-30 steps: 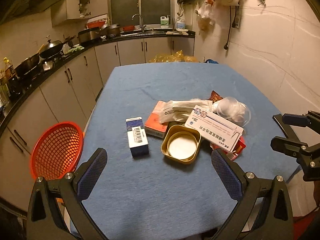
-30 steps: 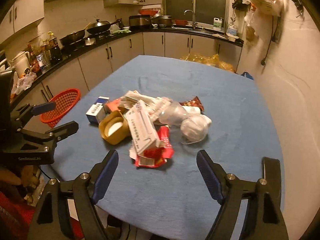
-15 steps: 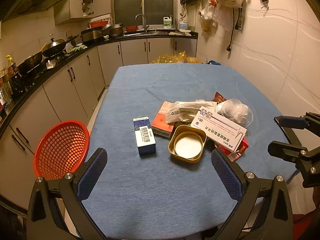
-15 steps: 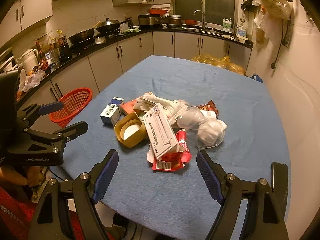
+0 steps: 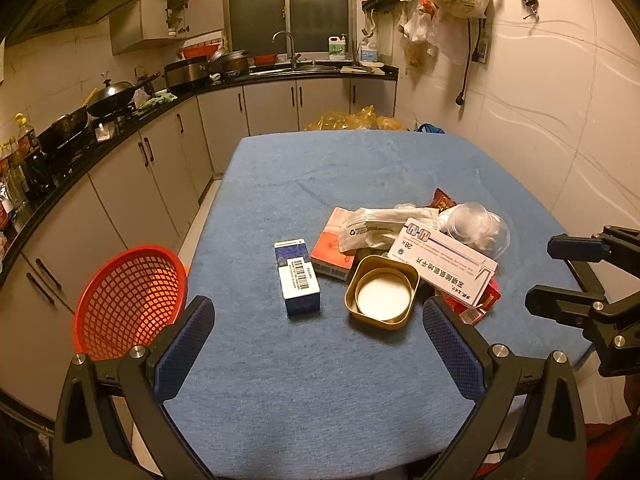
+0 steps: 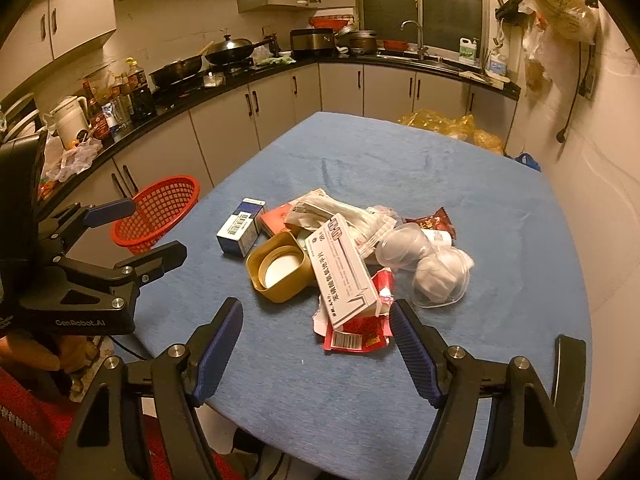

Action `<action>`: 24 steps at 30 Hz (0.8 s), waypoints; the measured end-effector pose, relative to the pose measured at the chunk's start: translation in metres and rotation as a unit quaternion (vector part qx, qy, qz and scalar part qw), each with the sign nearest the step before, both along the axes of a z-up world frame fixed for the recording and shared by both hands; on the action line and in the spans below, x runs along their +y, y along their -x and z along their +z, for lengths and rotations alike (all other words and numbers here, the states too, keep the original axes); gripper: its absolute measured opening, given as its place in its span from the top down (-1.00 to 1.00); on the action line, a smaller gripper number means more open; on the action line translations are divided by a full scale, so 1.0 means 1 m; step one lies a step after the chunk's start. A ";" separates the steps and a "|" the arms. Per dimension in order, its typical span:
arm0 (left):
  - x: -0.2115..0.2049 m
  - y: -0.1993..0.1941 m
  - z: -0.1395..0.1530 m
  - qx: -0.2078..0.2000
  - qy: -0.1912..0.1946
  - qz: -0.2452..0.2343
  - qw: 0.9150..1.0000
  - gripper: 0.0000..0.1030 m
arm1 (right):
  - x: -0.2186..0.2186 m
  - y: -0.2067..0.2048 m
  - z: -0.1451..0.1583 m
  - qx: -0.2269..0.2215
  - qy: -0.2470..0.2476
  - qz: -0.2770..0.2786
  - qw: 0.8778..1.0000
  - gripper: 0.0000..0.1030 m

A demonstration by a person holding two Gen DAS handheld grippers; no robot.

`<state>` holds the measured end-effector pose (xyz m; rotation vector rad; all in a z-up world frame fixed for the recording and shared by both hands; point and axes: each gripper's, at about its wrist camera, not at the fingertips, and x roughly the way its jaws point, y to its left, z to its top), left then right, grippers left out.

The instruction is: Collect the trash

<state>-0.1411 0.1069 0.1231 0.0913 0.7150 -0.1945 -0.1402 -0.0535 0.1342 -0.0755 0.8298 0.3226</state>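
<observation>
A pile of trash lies on the blue table (image 5: 320, 176): a blue-white box (image 5: 298, 280), a gold tin (image 5: 382, 298), a long white medicine box (image 6: 342, 272), a red wrapper (image 6: 360, 328), clear plastic cups (image 6: 432, 268) and a white bag (image 5: 376, 228). A red basket (image 5: 128, 296) stands off the table's left edge. My left gripper (image 5: 316, 320) hangs open above the near table edge, short of the blue-white box and tin. My right gripper (image 6: 316, 314) hovers just short of the red wrapper; its jaws are closing slightly, still wide, with nothing between the pads.
A kitchen counter with pans and bottles (image 6: 120, 92) runs along the left. The sink (image 5: 296, 64) is at the back. Yellow bags (image 5: 352, 122) lie beyond the far table edge. A wall (image 5: 560, 140) is close on the right. A dark chair back (image 6: 568, 364) stands at the table's near right.
The right view has come nearer the pile, which now sits closer to its fingers, and the right fingers stand a little narrower. The left view has barely shifted.
</observation>
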 end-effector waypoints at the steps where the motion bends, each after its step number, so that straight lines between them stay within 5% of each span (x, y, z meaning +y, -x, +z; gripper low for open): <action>1: 0.001 0.000 0.000 0.001 0.001 0.001 1.000 -1.00 | 0.001 -0.001 -0.001 0.003 -0.002 0.001 1.000 -0.49; 24: 0.017 -0.018 -0.012 0.042 0.023 0.026 0.999 -1.00 | 0.003 -0.019 -0.012 0.032 -0.020 0.019 0.999 -0.28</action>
